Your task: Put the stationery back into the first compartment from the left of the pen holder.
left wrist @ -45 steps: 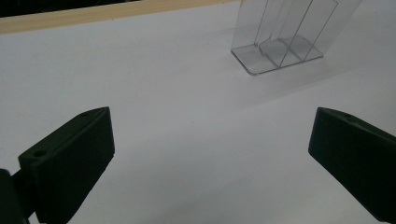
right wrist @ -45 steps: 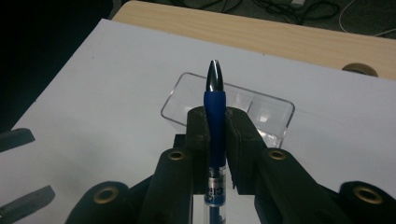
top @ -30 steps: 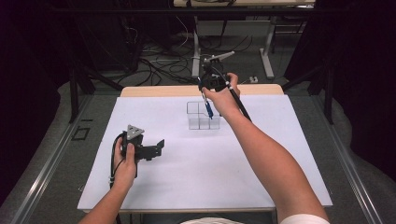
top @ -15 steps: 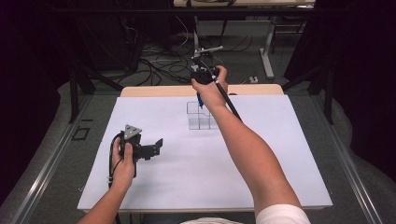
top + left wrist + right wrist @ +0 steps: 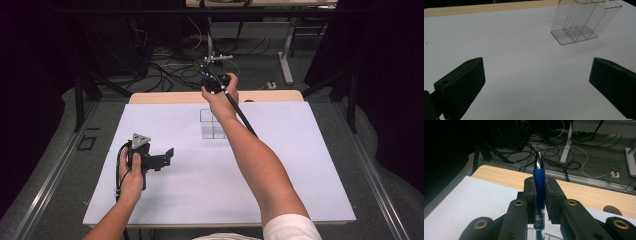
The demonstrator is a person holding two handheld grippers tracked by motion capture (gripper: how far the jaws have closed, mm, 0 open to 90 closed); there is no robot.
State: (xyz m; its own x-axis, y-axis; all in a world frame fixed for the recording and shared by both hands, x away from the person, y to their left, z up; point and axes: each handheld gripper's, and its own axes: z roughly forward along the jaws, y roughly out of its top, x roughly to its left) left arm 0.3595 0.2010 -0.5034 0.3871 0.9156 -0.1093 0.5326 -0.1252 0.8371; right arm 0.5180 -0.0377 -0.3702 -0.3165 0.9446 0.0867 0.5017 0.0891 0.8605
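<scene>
One blue pen (image 5: 539, 185), clamped in the right claw (image 5: 539, 191), points lengthwise away.

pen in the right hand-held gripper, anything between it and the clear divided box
Nothing visible. The pen is clamped in the right hand-held gripper, above the far side of the clear divided box, whose top is open.
</scene>
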